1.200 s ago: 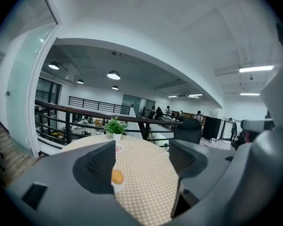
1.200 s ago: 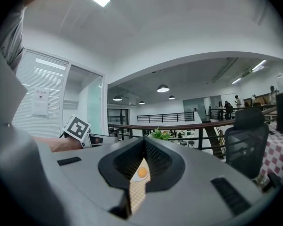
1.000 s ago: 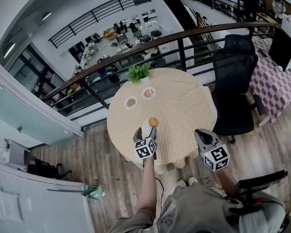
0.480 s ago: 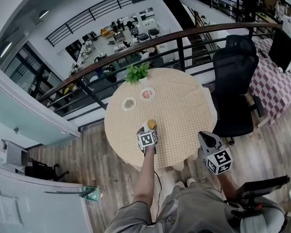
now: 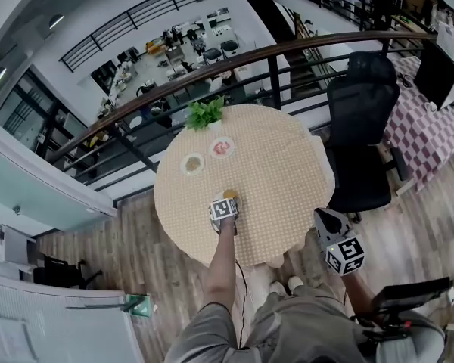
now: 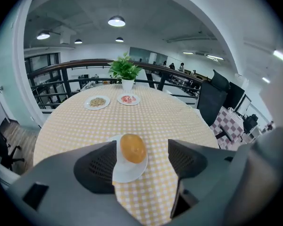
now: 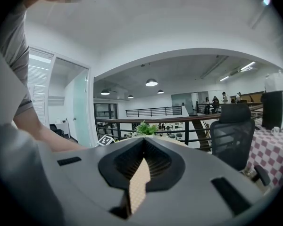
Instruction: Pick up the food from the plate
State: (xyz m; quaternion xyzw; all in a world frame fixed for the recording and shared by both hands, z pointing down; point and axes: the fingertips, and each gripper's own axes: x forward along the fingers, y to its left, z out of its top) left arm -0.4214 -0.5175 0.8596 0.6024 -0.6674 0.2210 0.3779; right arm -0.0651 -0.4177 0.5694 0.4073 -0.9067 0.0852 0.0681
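Observation:
A golden bun (image 6: pixel 133 148) lies on a small white plate (image 6: pixel 127 172) near the front of the round checked table (image 5: pixel 280 172). My left gripper (image 6: pixel 142 149) is open, its jaws standing on either side of the bun, which sits closer to the left jaw. In the head view the left gripper (image 5: pixel 224 210) is just short of the bun (image 5: pixel 230 193). My right gripper (image 5: pixel 340 244) hangs off the table's front right edge, shut, with nothing held. In the right gripper view, only a thin sliver of tablecloth shows between the right gripper (image 7: pixel 142 147) jaws.
Two more plates stand at the table's far side, one with grainy food (image 5: pixel 191 163) and one with pink food (image 5: pixel 222 147). A potted plant (image 5: pixel 204 114) is behind them by the railing (image 5: pixel 287 51). A black office chair (image 5: pixel 361 127) stands right of the table.
My left gripper has moved forward over the table until its jaws flank the bun. The right gripper has stayed beside the table's edge.

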